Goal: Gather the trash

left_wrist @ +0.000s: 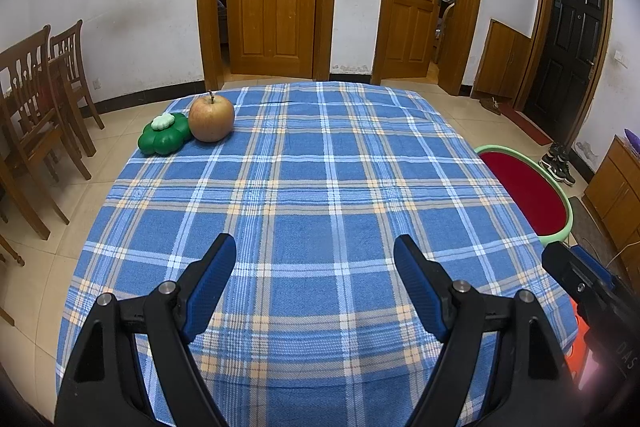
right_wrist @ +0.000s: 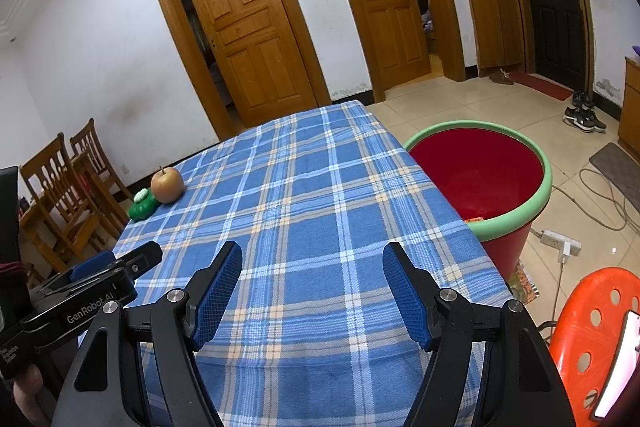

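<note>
Left claw (left_wrist: 315,253) jaws wide apart, nothing between them; right claw (right_wrist: 312,261) likewise spread and empty; both over the blue plaid-cloth tabletop (left_wrist: 320,187); red plastic bin with green rim (right_wrist: 478,171) just beside the tabletop's right edge; reddish-yellow apple (left_wrist: 211,117) touching a green clover-shaped plastic container (left_wrist: 164,135) at far left corner.

An apple (left_wrist: 211,118) and a green clover-shaped container (left_wrist: 164,134) are seen touching at the far left corner of a blue-plaid-covered table (left_wrist: 320,187), wooden chairs (left_wrist: 36,115) beyond.
</note>
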The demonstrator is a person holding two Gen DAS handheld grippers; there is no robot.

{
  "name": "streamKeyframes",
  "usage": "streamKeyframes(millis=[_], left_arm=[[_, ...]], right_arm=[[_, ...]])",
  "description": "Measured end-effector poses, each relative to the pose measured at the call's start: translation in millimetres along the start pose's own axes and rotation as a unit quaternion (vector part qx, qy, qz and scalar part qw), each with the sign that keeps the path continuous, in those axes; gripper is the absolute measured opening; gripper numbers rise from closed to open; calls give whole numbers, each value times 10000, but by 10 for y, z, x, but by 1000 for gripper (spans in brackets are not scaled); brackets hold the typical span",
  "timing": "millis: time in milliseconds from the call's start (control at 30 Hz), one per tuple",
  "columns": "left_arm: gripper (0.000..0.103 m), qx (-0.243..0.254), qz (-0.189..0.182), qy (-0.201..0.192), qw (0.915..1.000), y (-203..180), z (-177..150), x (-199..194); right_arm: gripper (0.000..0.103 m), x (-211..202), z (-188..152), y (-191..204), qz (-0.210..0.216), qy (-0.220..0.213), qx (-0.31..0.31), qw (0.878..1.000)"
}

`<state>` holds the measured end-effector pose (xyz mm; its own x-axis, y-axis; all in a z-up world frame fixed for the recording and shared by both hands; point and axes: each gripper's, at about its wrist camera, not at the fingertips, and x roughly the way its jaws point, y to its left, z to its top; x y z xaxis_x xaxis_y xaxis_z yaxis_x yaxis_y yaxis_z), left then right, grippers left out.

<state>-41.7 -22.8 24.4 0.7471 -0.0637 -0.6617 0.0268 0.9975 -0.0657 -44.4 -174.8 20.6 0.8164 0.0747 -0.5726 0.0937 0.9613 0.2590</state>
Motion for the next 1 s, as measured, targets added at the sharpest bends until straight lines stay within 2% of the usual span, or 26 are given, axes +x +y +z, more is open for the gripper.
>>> streamKeyframes(millis=[1000], left_arm=[[81,4,-4,-2,10000,6,-7,0]], right_arm=[[74,-5,-19,17,20,13,10,10000]])
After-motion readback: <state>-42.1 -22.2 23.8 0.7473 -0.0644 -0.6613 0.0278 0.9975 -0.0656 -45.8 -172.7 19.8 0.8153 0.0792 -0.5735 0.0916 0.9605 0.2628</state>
